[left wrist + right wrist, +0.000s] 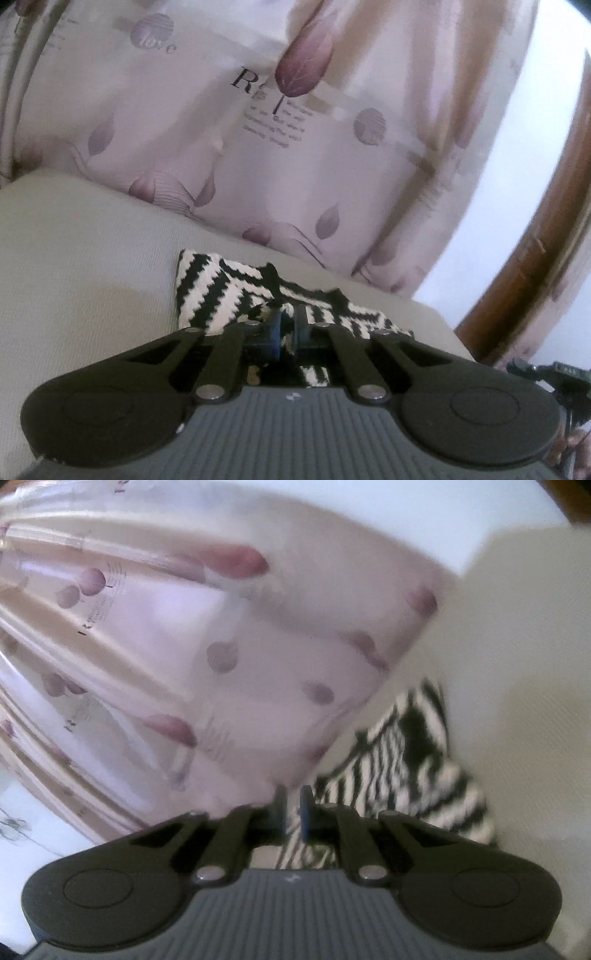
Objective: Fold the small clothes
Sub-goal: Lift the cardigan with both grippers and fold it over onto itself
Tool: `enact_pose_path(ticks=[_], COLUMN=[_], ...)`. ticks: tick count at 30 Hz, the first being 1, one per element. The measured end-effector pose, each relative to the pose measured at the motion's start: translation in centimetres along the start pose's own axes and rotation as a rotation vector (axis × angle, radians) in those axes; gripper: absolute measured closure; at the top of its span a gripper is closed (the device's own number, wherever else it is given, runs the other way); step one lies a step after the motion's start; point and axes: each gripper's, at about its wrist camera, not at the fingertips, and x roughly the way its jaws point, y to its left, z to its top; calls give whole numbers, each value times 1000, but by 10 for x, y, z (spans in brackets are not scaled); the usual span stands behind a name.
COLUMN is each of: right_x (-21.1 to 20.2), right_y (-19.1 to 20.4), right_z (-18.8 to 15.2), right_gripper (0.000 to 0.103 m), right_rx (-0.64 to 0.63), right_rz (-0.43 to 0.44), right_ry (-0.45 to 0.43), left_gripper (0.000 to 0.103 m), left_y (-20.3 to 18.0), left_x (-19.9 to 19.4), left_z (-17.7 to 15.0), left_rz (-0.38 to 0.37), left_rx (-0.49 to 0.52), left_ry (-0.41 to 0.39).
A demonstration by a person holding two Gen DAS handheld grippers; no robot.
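A small black-and-white zigzag garment (221, 291) lies on a beige cushioned surface (81, 251). In the left wrist view my left gripper (290, 325) is shut on a near edge of the garment, with fabric pinched between the blue pads and bunched just ahead of them. In the right wrist view, which is blurred, my right gripper (293, 812) is shut on another edge of the same garment (406, 760); striped cloth runs between its fingers and trails off to the right.
A pale curtain (295, 129) with purple leaves and printed text hangs right behind the beige surface. A brown wooden frame (535, 258) and a white wall stand at the right. The black frame of a stand (554, 373) shows at the lower right.
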Motion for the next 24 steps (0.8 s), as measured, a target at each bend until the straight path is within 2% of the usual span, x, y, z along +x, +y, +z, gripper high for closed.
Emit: enact_pose_path(ticks=[2,3,4,6,8,10,14,15,16,17,19,22,23,24], right_x=[5,5,4,-2,-4,-6,3,11,21,34,61,88,89,84], right_y=[-2,-4,-3,1,-2,0,21,26,31,37,44,50,50,50], right_z=[6,4,-2,-27,-50,-73,-84,-83,-82,-82,-89,-109,-119,-128], right_gripper=[94,94,93,90,87,83,80,77,63,37,14,14,17,25], right_rx=[-11,-4,-31,-120,-150,-198,-350,-404,-447,-491,-583,-725,-774,-813], right_rz=[-21,-17,-51,-192,-273,-340,-320,-308,-316,-327,-319,-407,-447,-457], right_ry=[38,83,122,196,265,285,278,278,281,296,352,440,459,478], left_gripper=[98,98,98,98,98,98,98,98,98,98,98,98,98,98], left_y=[-2,-3,-4,-4,1,5,10,10,11,11,13,17,17,19], left_x=[4,3,1,-4,-10,-18,-34,-36,-38,-39,-41,-44,-45,-47], left_z=[0,-2,-6,-16,-26,-34,-45,-47,-49,-51,-54,-59,-60,-62], left_rz=[-11,-10,-6,1,0,0,17,27,33,39,55,76,80,79], left_rx=[0,16,38,59,35,17,16,25,35,41,45,58,62,62], left_ry=[8,10,12,31,52,57,50,49,49,50,53,56,57,59])
